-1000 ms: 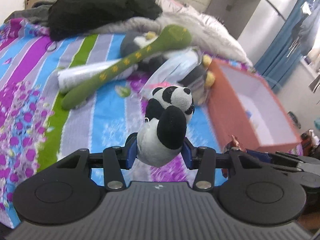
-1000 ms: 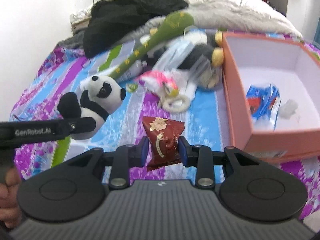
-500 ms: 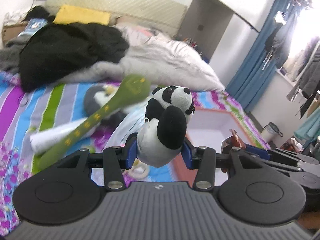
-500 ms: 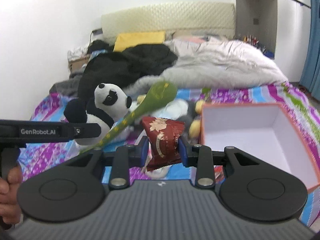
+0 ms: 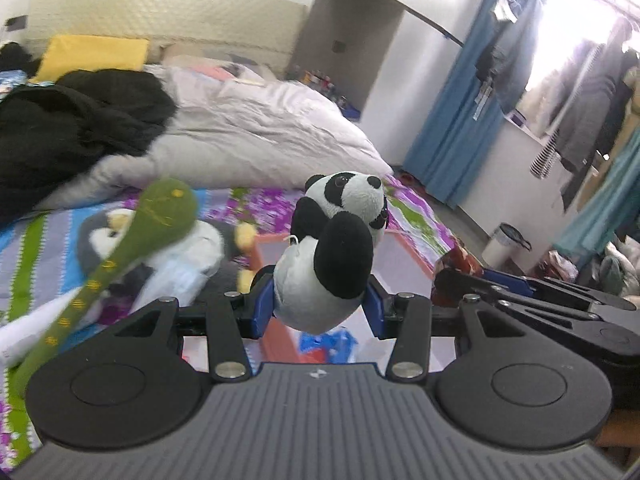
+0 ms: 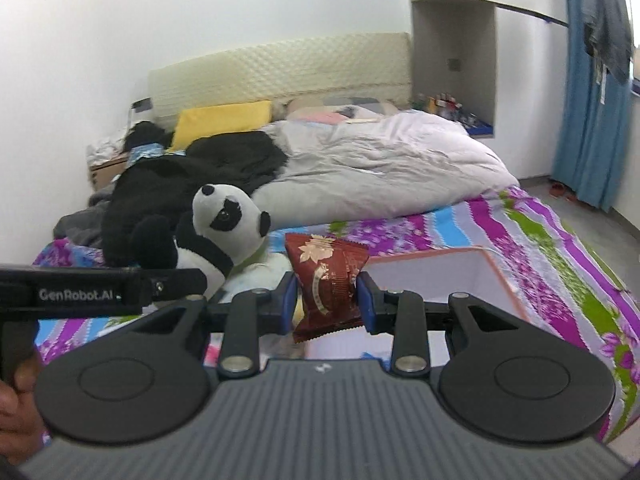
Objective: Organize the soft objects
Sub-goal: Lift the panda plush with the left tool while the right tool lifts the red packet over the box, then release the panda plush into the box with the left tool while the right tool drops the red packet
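Left gripper (image 5: 320, 308), seen along its own fingers: we find its blue pads closed about halfway onto the body of a small panda plush (image 5: 332, 248), which sits upright between them, head tilted to the right and clear of the bed. Right gripper (image 6: 327, 304): its pads stand closer together and pinch a dark red snack packet (image 6: 326, 284) at its middle, the packet upright with its crimped top edge above the pads. From the right wrist view we also see the left gripper entering at the left edge, the panda raised beside the packet, and part of a hand (image 6: 16, 412) on the handle. Below and beyond both tools lies an orange box (image 6: 500, 276) with a white interior, open at the top, resting on the striped floral bedsheet (image 6: 540, 236); blue wrappers (image 5: 328, 344) lie inside it. On the sheet to the left we note a long green plush snake (image 5: 132, 240) lying across a penguin plush (image 5: 108, 236). Farther back are a grey duvet (image 6: 380, 168), black clothing (image 5: 72, 120) and a yellow pillow (image 6: 224, 120).
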Tool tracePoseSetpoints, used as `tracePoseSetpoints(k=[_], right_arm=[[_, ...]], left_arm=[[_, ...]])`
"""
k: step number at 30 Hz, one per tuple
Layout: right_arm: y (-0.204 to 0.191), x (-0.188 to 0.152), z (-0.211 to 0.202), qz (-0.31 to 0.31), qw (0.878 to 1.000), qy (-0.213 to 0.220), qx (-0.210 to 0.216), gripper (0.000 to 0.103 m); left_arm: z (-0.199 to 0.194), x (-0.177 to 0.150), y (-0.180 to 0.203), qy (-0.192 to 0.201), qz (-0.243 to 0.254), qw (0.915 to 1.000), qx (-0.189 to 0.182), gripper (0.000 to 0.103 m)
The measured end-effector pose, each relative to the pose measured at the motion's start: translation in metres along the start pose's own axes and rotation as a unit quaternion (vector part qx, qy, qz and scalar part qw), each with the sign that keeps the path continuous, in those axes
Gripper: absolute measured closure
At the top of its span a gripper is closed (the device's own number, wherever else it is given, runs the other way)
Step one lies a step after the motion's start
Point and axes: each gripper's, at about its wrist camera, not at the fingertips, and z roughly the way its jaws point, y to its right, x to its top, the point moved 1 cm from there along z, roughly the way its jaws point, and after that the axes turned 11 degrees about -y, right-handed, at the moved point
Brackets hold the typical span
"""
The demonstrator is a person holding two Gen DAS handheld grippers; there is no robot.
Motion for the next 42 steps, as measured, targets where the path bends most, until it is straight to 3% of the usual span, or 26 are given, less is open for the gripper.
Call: tracePoseSetpoints(k=[9, 17, 24, 33, 42], right_arm=[[0.066, -0.026, 0.043, 0.048, 0.996, -0.067, -0.026, 0.067], [0.125, -0.057, 0.103, 0.090, 0.986, -0.136, -0.034, 0.067], [0.156, -0.082, 0.141, 0.112, 0.977, -0.178, -0.035, 0.067], [0.167, -0.093, 0.154, 0.129, 0.972, -0.194, -0.032, 0.064], [0.154, -0.083, 0.124, 0.128, 0.976, -0.172, -0.029, 0.062]], left_arm=[[0.099, 0.002, 0.031, -0.072, 0.018, 0.9971, -0.017, 0.051], [0.200, -0.003, 0.047, -0.145, 0.034, 0.9888, -0.010, 0.051], [0.260, -0.011, 0.052, -0.190, 0.041, 0.9810, -0.002, 0.051], [0.279, -0.016, 0.056, -0.209, 0.051, 0.9767, 0.003, 0.047], [0.227, -0.008, 0.062, -0.167, 0.059, 0.9842, -0.006, 0.047]])
